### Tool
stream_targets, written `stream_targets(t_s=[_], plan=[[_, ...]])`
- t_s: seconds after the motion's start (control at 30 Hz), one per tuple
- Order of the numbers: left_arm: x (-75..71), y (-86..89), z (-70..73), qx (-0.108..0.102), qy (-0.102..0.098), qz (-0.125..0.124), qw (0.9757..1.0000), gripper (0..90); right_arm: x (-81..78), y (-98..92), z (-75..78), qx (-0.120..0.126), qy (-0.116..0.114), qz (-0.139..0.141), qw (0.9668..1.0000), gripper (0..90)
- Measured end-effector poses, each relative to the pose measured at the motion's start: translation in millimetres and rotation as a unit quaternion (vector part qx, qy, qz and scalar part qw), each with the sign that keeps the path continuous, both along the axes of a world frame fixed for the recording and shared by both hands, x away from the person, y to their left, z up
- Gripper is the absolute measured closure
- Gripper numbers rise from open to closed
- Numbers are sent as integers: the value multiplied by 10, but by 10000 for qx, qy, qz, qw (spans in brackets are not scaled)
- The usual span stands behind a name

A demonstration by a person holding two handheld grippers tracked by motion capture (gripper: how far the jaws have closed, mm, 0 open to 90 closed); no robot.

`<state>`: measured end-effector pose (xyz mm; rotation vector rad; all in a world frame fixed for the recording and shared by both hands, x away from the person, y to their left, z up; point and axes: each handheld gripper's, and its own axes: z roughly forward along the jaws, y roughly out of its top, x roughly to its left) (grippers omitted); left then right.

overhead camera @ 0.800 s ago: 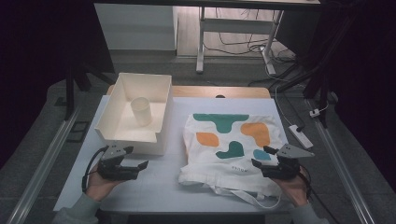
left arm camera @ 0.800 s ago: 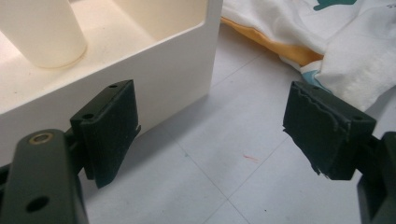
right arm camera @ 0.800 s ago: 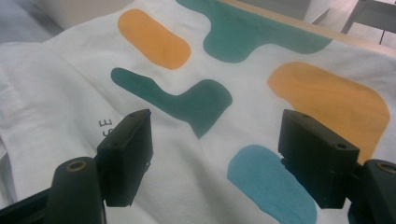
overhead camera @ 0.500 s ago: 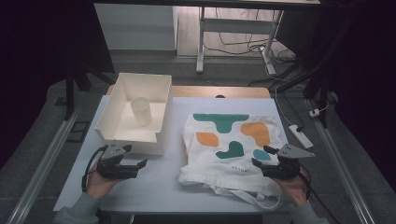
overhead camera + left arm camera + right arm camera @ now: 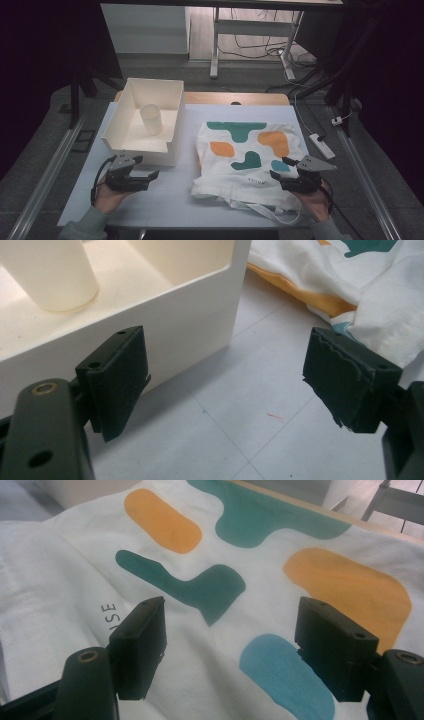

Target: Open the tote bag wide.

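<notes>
The bag lies flat on the table, just right of the box. The right gripper sits over the bag's near edge, jaws apart. The left gripper waits in front of the box, jaws apart, holding nothing.

My high view looks down the table, each tool camera sits close, all sharing the printed bag.

A dim room: grey floor, metal-legged desk behind (cables trailing beneath).
</notes>
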<state>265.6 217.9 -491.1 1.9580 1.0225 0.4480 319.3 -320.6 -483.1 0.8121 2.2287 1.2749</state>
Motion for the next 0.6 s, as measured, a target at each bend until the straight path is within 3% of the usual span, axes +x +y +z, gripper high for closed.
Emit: stream_targets(t_s=[0.43, 0.53, 0.6], plan=[[-25, 18, 63, -249, -109, -66, 9996, 189, 0, 68, 22, -35, -42, -37, 10000, 293], [-32, -45, 140, 3, -198, -100, 9998, 178, 3, 50, 22, 51, -13, -93, 9999, 294], [-53, -66, 207, -212, -221, -246, 9992, 179, 24, 51, 25, 82, -11, -107, 9999, 294]])
